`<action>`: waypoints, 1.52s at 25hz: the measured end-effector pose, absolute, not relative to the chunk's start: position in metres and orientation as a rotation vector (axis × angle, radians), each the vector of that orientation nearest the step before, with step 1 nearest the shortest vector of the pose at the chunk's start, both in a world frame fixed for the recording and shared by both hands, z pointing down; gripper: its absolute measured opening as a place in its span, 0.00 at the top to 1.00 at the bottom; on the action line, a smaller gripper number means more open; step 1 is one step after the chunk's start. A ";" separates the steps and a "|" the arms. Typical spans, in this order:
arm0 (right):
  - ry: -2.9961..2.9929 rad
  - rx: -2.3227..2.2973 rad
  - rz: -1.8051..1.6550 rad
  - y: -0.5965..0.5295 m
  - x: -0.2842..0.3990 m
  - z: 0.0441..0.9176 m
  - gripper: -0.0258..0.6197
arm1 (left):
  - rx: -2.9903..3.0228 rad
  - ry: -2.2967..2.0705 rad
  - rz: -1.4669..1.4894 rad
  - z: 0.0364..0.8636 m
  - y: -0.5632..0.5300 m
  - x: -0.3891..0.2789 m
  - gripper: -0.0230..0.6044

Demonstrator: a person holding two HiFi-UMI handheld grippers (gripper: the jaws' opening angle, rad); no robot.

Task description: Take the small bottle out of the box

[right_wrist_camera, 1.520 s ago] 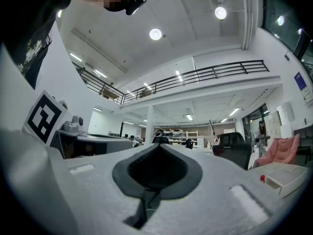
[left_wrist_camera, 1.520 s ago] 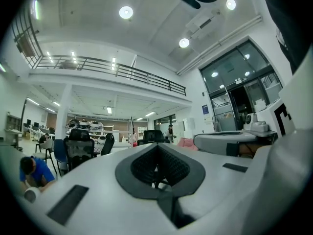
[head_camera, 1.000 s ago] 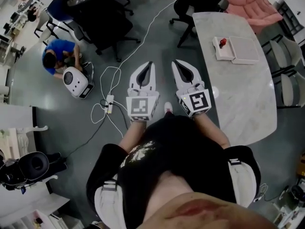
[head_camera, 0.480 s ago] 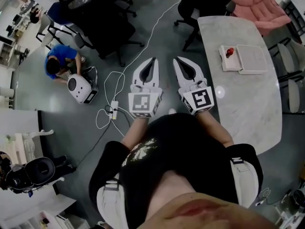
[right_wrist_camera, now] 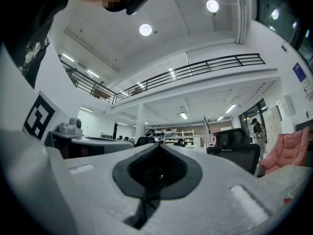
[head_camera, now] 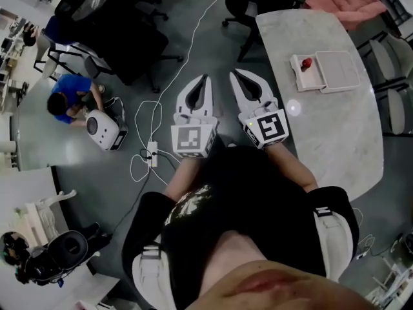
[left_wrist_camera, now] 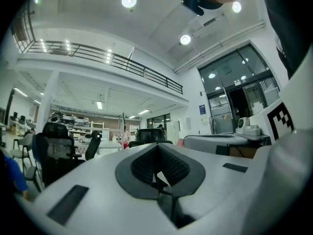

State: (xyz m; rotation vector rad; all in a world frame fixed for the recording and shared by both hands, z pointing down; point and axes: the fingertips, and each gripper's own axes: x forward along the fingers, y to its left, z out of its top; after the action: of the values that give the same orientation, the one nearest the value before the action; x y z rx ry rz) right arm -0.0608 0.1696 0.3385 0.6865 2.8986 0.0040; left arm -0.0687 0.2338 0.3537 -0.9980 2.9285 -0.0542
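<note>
Close to the body, left gripper (head_camera: pixel 204 78) and right gripper (head_camera: pixel 234 74) are carried shut and empty. Farther off on the desk (head_camera: pixel 322 134), the small bottle (head_camera: pixel 308 62) is seen in the open box (head_camera: pixel 316 77); likely light, rigid, slick, best pinched across its middle.

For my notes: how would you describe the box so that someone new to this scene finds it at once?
Look to the long pale table on the right of the head view. Near its far end lies a flat white box, opened out. It is the only thing on the table, and a small red object sits in its left half.
</note>
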 end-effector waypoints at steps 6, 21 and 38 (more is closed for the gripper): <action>2.953 0.441 -0.024 0.120 -0.113 0.347 0.97 | -1.258 2.805 -0.089 0.355 0.176 -0.128 0.96; 3.047 -0.139 0.031 0.015 -0.239 0.348 0.97 | -1.804 2.490 -0.054 0.343 0.054 -0.278 0.96; 3.002 -0.903 0.079 -0.060 -0.253 0.366 0.97 | -2.426 2.031 0.056 0.359 -0.047 -0.312 0.96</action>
State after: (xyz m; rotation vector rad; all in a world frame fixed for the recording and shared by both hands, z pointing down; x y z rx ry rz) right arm -0.2530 -0.0596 0.3659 -0.9025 3.0020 0.0788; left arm -0.3125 -0.0466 0.3587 -2.4256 2.0314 0.0564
